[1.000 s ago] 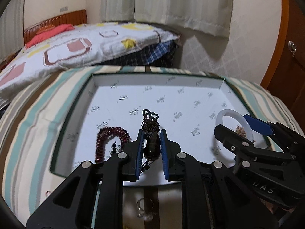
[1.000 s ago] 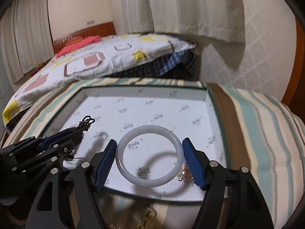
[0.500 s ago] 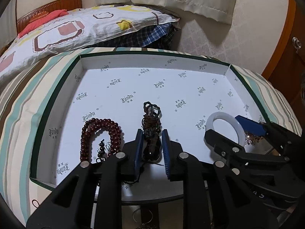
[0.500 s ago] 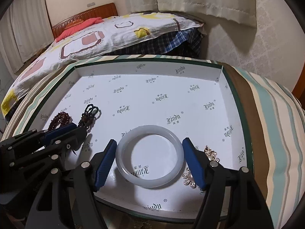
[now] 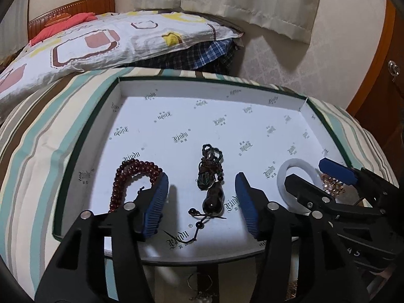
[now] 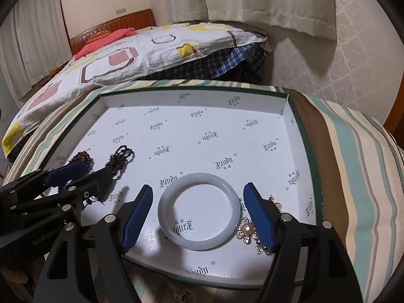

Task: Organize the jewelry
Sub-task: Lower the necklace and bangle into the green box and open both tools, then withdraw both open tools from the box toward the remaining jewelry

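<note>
The left gripper [image 5: 200,199], which a second ago clamped the dark gourd-shaped pendant on its knotted cord [image 5: 213,198], has just been opening: its blue pads now stand clear on either side, and the pendant lies loose between them on the floor of the shallow white printed cardboard tray [image 5: 176,116], touching neither. The dark red bead bracelet [image 5: 133,176] lies at nine o'clock of the pendant, partly behind the left pad, as before.

The right gripper [image 6: 199,214] has spread slightly too; its fingers stand apart around the pale white jade bangle [image 6: 199,217], which lies flat on the tray floor near the six o'clock edge, with a small gap at each side. At four o'clock of the bangle sits the gold flower brooch with a pearl [image 6: 246,232], partly under the right pad
</note>
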### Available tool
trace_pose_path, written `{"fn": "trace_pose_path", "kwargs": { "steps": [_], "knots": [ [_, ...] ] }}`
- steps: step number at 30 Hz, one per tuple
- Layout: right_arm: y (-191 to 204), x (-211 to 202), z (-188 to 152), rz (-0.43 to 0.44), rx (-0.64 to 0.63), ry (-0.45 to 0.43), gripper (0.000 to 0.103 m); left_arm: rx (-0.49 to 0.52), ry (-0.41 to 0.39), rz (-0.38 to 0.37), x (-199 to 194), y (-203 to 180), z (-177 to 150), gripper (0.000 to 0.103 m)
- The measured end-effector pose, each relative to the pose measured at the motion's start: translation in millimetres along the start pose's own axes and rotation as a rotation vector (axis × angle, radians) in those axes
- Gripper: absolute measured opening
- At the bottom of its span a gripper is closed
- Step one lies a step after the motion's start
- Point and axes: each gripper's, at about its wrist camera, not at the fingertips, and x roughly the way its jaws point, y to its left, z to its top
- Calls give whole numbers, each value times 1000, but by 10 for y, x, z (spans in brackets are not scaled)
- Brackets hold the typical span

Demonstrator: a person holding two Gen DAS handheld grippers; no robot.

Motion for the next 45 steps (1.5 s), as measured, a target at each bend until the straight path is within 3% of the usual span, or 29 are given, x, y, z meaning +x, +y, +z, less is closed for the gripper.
{"fn": "trace_pose_path", "kwargs": {
  "steps": [14, 33, 45],
  "knots": [
    [-76, -641, -152, -10, 54, -131, 72, -30, -145, 14, -692, -43, -104, 55],
    [34, -980, -543, -62, 64, -154, 72, -53, -141, 42, -1075, 100, -527, 55],
    [45, -1081, -815, -83, 76, -138, 72, -55, -139, 93, -1253, 287, -839, 62]
  ]
}}
